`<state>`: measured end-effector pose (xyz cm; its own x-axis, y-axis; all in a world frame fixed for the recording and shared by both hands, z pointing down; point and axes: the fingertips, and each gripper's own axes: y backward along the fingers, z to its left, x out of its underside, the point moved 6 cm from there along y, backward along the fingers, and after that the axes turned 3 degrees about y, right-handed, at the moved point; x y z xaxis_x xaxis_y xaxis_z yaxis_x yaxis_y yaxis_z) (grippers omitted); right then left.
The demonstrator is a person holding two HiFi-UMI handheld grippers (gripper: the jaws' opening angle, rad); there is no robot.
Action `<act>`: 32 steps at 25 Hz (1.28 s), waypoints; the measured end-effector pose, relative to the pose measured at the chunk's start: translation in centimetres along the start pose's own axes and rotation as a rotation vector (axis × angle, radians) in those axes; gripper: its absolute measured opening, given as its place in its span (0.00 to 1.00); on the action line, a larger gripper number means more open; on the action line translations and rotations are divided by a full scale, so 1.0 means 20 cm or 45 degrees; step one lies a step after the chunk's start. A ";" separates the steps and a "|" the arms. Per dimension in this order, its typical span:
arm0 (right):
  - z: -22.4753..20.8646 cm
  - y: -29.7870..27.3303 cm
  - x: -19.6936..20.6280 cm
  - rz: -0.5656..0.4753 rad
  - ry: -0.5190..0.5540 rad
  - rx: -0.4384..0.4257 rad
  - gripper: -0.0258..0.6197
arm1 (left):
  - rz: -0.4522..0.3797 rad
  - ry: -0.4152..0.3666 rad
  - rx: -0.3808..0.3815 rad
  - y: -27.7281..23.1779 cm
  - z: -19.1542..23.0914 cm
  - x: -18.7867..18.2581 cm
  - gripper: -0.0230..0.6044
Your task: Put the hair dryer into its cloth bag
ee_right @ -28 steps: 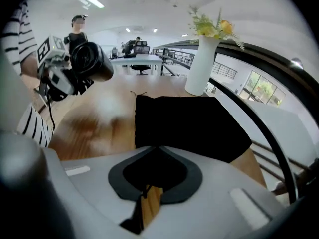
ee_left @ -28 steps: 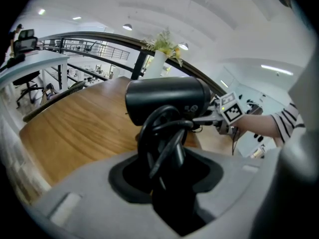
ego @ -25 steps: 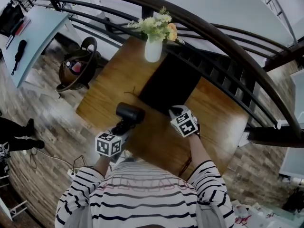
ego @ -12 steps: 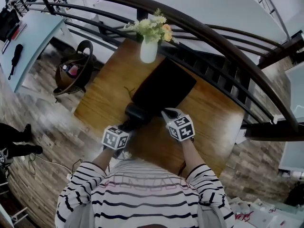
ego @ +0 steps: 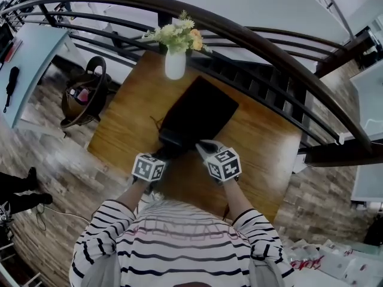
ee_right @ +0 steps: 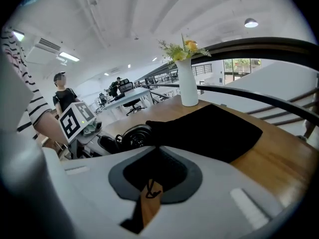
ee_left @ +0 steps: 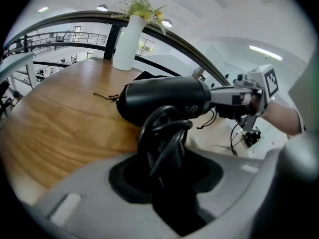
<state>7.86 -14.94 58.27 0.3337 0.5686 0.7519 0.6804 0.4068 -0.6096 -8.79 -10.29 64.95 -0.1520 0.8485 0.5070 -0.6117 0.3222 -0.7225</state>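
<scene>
Between the part-open jaws of the left gripper (ee_left: 167, 143), clamped fast, sits the cord-wrapped handle of a black hair dryer (ee_left: 164, 99). Its barrel is low over the wooden counter (ego: 263, 142), at the near edge of the black cloth bag (ee_right: 209, 128). The right gripper (ee_right: 155, 158), jaws pressed almost together, pinches that edge. Whether the barrel has entered the bag's mouth cannot be told. A white vase (ego: 175, 64) of flowers stands beyond.

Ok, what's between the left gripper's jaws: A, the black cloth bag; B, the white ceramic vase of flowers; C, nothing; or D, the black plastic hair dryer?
D: the left gripper view shows the left gripper closed round the handle of the black plastic hair dryer, whose barrel lies just beyond the jaws.
</scene>
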 end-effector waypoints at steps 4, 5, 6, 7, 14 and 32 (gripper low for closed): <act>0.01 0.03 -0.02 -0.037 -0.009 0.014 0.06 | 0.050 -0.032 0.014 -0.04 -0.04 0.01 0.30; 0.01 0.03 -0.03 -0.044 -0.009 0.017 0.06 | 0.060 -0.041 0.017 -0.06 -0.05 0.01 0.30; 0.02 0.04 -0.03 -0.050 -0.006 0.017 0.06 | 0.067 -0.047 0.019 -0.07 -0.06 0.01 0.30; 0.02 0.04 -0.03 -0.054 0.001 0.017 0.06 | 0.070 -0.051 0.022 -0.08 -0.06 0.01 0.30; 0.07 0.08 -0.05 -0.057 0.136 0.046 0.06 | 0.077 -0.069 0.012 -0.14 -0.09 -0.06 0.30; 0.07 0.16 -0.07 -0.109 0.230 0.058 0.06 | 0.070 -0.098 0.018 -0.27 -0.16 -0.27 0.30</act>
<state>8.70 -13.31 54.92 0.3907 0.3946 0.8316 0.6821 0.4825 -0.5494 -2.21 -15.16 64.59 -0.2444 0.8299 0.5015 -0.6115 0.2694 -0.7439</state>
